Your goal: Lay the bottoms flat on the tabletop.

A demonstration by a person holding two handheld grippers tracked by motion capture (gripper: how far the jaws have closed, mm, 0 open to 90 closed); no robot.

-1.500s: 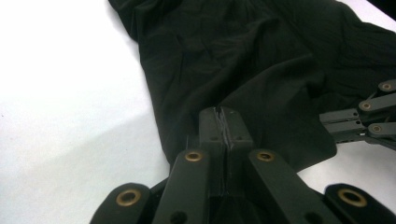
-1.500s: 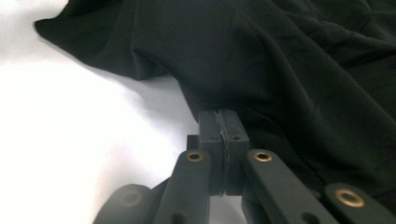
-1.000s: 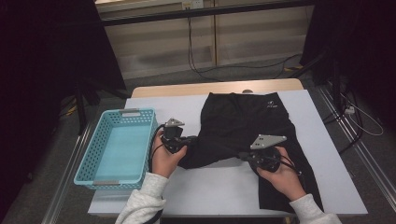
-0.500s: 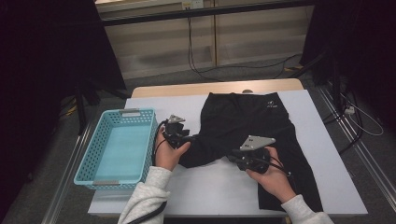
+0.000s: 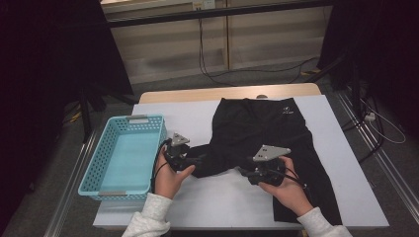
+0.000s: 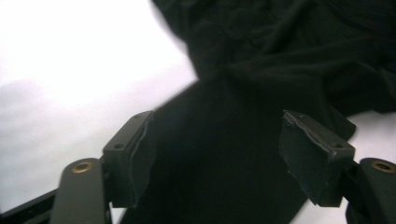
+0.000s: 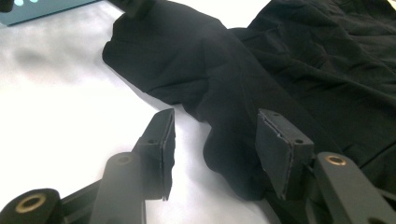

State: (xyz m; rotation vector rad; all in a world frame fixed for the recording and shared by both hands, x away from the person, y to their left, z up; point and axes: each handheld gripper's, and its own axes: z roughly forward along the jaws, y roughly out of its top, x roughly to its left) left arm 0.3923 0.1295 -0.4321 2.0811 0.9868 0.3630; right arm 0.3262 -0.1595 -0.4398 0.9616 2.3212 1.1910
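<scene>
Lying on the bench (image 5: 217, 197), the light blue basket (image 5: 123, 155) stands just to the left of the left hand-held gripper (image 5: 190, 163). This left hand-held gripper has its jaws apart, and they have just been opening; in the left gripper view the black garment (image 6: 261, 93) lies between the two pads (image 6: 133, 154), but they do not press on it. The folded-over sleeve part of the black garment reaches from this gripper toward the right one, and the main body of the cloth spreads beyond and to the right of both. The right hand-held gripper (image 5: 247, 174) also has its jaws apart and they have just been opening; in the right gripper view a fold of the garment sits between the pads, close to the right pad, while the left pad stands free above the white bench surface.
</scene>
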